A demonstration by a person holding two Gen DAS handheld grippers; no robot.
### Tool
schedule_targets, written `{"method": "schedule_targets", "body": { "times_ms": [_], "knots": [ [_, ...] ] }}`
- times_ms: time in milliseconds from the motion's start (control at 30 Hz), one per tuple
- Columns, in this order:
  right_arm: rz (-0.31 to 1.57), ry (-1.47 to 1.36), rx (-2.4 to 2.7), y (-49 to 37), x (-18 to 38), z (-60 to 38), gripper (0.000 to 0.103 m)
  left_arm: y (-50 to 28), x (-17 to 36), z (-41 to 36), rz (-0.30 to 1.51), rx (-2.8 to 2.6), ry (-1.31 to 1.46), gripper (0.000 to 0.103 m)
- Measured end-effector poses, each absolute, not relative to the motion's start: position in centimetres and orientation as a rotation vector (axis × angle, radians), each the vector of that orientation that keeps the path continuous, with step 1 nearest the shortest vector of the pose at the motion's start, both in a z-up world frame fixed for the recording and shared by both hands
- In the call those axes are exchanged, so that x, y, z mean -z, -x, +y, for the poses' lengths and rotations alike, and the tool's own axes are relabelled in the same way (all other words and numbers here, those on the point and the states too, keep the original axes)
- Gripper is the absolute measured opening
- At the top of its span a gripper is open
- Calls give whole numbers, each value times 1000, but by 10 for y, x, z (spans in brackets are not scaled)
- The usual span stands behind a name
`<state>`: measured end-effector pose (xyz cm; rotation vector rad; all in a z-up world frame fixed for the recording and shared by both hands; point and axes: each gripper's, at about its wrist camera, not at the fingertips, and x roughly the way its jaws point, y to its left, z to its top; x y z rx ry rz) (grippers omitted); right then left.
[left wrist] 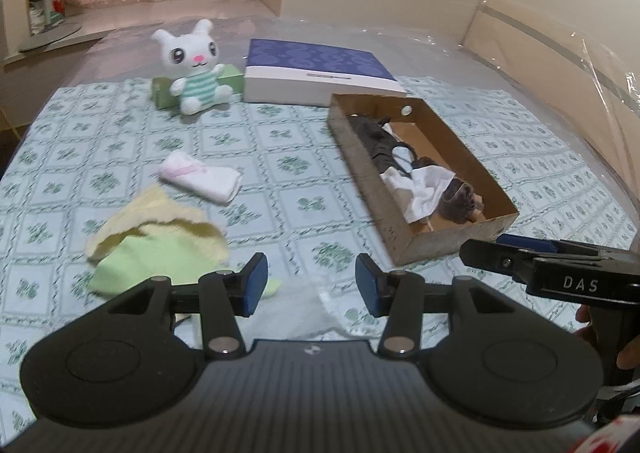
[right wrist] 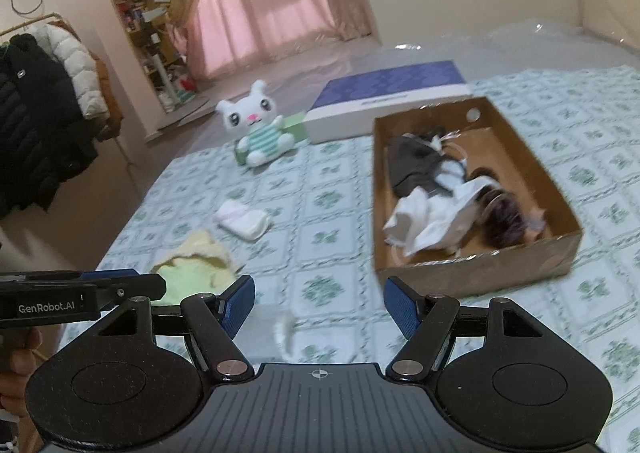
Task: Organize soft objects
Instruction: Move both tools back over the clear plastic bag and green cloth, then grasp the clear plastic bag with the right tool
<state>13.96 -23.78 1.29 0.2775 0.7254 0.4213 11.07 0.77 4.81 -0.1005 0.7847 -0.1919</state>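
Observation:
A brown cardboard box (left wrist: 404, 249) (right wrist: 472, 273) lies on the patterned bedspread and holds a dark-haired doll (right wrist: 500, 213) and a crumpled white cloth (left wrist: 424, 189) (right wrist: 420, 225). A white bunny plush (left wrist: 192, 65) (right wrist: 260, 129) sits at the far side. A folded white cloth with pink trim (left wrist: 200, 177) (right wrist: 242, 219) and a yellow-green cloth (left wrist: 156, 245) (right wrist: 196, 265) lie to the left. My left gripper (left wrist: 311, 279) (right wrist: 152, 283) is open and holds nothing, just right of the yellow-green cloth. My right gripper (right wrist: 320, 293) (left wrist: 480, 253) is open and holds nothing, at the box's near end.
A blue-and-white flat box (left wrist: 320, 73) (right wrist: 384, 93) and a small green box (left wrist: 232, 79) stand beside the plush. Clear plastic sheeting (left wrist: 540, 65) covers the bed's far part. A coat rack with jackets (right wrist: 40, 93) stands left of the bed. Something pale and blurred (right wrist: 284, 333) lies below my right gripper.

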Motion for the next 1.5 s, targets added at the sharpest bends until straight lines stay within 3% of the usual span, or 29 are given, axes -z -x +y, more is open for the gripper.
{"method": "schedule_targets", "body": {
  "times_ms": [1067, 1500],
  "knots": [
    [802, -134, -616, -123, 32, -164, 71, -57, -4, 85, 838, -33, 128, 47],
    [716, 229, -690, -131, 80, -110, 71, -76, 25, 91, 887, -42, 134, 47]
  ]
}}
